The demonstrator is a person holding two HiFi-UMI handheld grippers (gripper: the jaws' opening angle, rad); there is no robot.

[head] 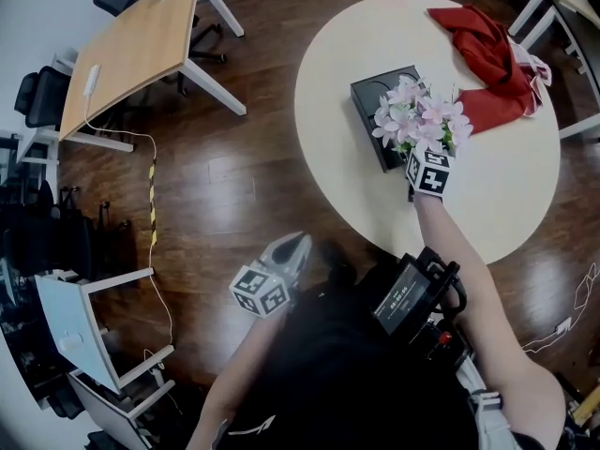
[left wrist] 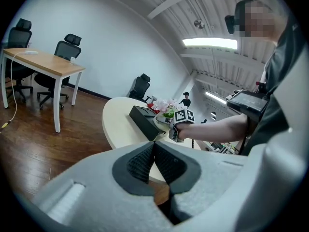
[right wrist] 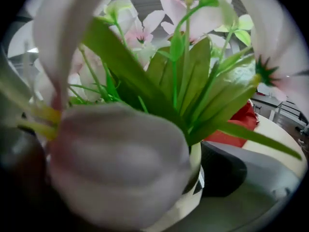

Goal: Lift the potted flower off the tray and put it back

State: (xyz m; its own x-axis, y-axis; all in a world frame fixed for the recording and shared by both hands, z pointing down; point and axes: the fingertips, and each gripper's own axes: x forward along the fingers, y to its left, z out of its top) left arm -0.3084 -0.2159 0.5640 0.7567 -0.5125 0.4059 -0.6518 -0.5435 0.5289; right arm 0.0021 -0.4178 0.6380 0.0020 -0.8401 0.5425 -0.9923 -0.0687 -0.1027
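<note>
The potted flower [head: 419, 118], pink and white blooms over green leaves, is at the right edge of the black tray [head: 378, 101] on the round cream table [head: 347, 157]. My right gripper [head: 422, 156] reaches in from the near side. In the right gripper view the blooms fill the frame. The white pot [right wrist: 195, 190] sits against the dark pad of one finger [right wrist: 224, 170], and a blurred petal hides the other finger. My left gripper [head: 289, 251] hangs off the table by the person's body, its jaws shut and empty [left wrist: 154, 151].
A red cloth [head: 492, 54] lies on the table's far right. A wooden desk [head: 136, 45] with black office chairs [head: 42, 97] stands at the far left. A white cable [head: 155, 214] runs across the dark wood floor.
</note>
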